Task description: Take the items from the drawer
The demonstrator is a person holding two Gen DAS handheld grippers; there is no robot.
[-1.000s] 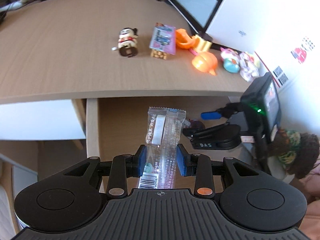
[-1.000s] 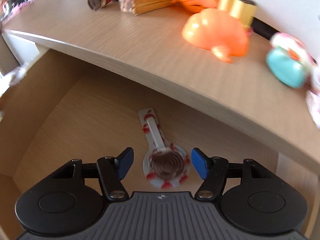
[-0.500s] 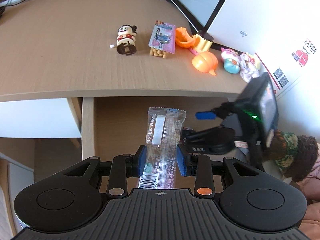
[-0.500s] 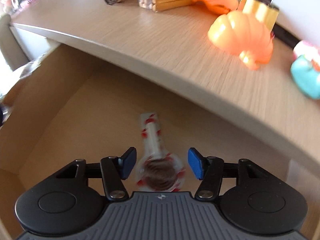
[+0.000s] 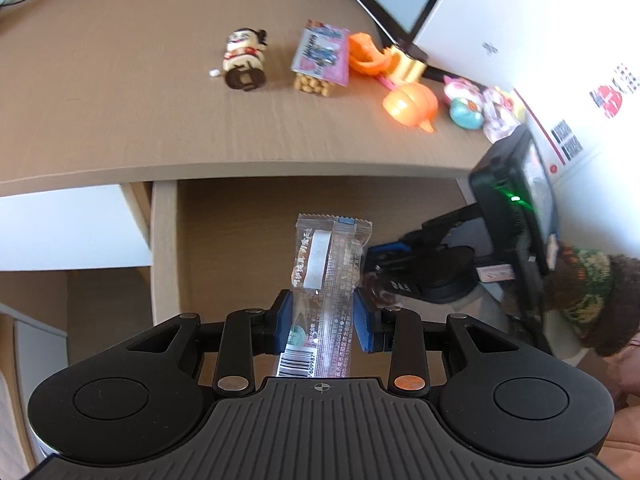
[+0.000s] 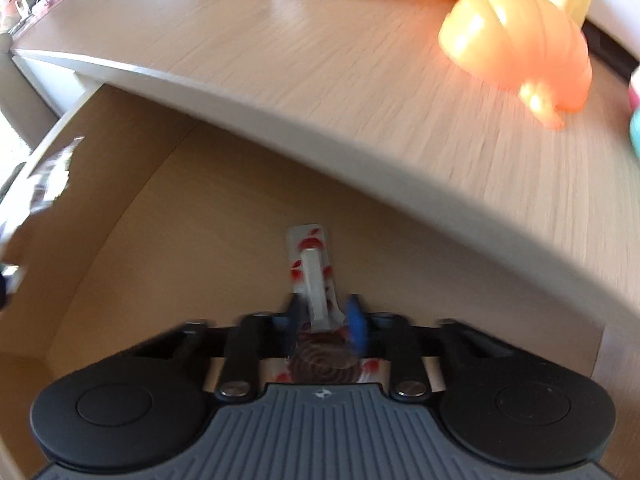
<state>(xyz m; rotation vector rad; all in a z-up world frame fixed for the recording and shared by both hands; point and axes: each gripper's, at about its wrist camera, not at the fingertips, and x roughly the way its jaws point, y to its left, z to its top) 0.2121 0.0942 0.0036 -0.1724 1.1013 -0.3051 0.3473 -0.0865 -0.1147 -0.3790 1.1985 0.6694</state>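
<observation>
In the left wrist view my left gripper (image 5: 323, 322) is shut on a clear snack packet (image 5: 328, 256), which stands up between the blue pads above the open drawer (image 5: 164, 240). To its right, my right gripper (image 5: 432, 268) reaches down into the drawer. The right wrist view shows that gripper (image 6: 326, 322) shut on a wrapped lollipop (image 6: 314, 280). The pads pinch it at the stick just above the brown spiral candy, and the red-and-white wrapper end points toward the drawer's back. The drawer floor (image 6: 200, 240) around it is bare wood.
The desk top (image 5: 120, 100) overhangs the drawer's back. On it lie a small figurine (image 5: 244, 60), a pack of biscuit sticks (image 5: 320, 60), an orange toy (image 5: 410, 102) and more small toys (image 5: 464, 100) near a white box (image 5: 540, 40). A sleeve (image 5: 588, 292) is at the right.
The right gripper's jaws have closed from wide apart onto the lollipop, and it has shifted slightly over the drawer. The left gripper still holds the snack packet in place.
</observation>
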